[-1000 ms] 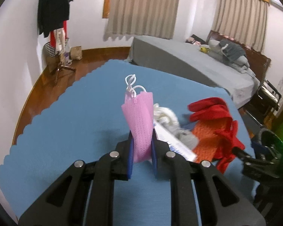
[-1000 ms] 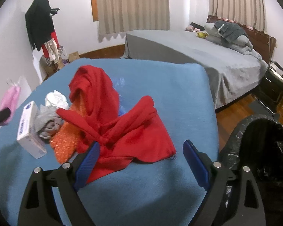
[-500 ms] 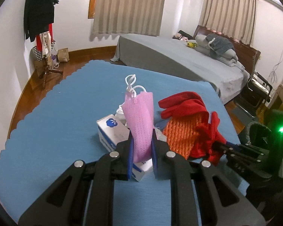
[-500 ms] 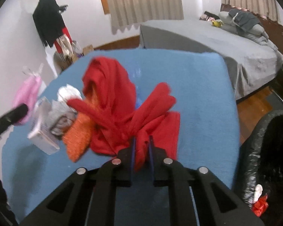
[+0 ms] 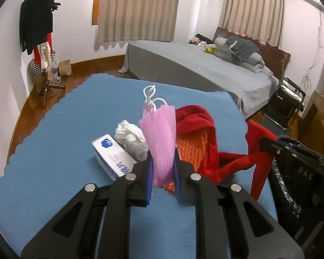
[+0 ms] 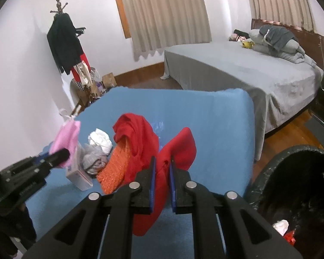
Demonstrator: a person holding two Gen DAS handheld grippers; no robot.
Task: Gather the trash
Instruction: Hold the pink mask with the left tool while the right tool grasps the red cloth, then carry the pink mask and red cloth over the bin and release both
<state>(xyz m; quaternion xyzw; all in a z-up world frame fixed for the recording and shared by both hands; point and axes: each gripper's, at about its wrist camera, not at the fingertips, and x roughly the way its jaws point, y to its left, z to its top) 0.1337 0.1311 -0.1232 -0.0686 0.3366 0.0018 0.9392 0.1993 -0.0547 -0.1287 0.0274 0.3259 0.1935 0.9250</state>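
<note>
My left gripper (image 5: 162,161) is shut on a pink face mask (image 5: 160,138) that stands up between its blue pads, white ear loops on top. My right gripper (image 6: 161,164) is shut on a red cloth (image 6: 177,149), lifted off the blue table cover (image 6: 215,129), with part of it hanging below the jaws. In the left wrist view the red cloth (image 5: 254,151) stretches from the right gripper (image 5: 267,144) down to the pile. The pile holds an orange knit piece (image 6: 114,170), a crumpled white tissue (image 5: 128,132), a grey rag (image 5: 138,150) and a white-and-blue box (image 5: 112,156).
A bin lined with a black bag (image 6: 295,185) stands at the table's right edge, with scraps inside. Behind the table is a bed with a grey cover (image 6: 237,64). A coat stand (image 6: 64,43) is by the left wall. A black chair (image 5: 289,95) stands right of the bed.
My right gripper went from wide open above the red cloth to shut on it and has risen, pulling the cloth up. The left gripper carried the pink mask across towards the pile.
</note>
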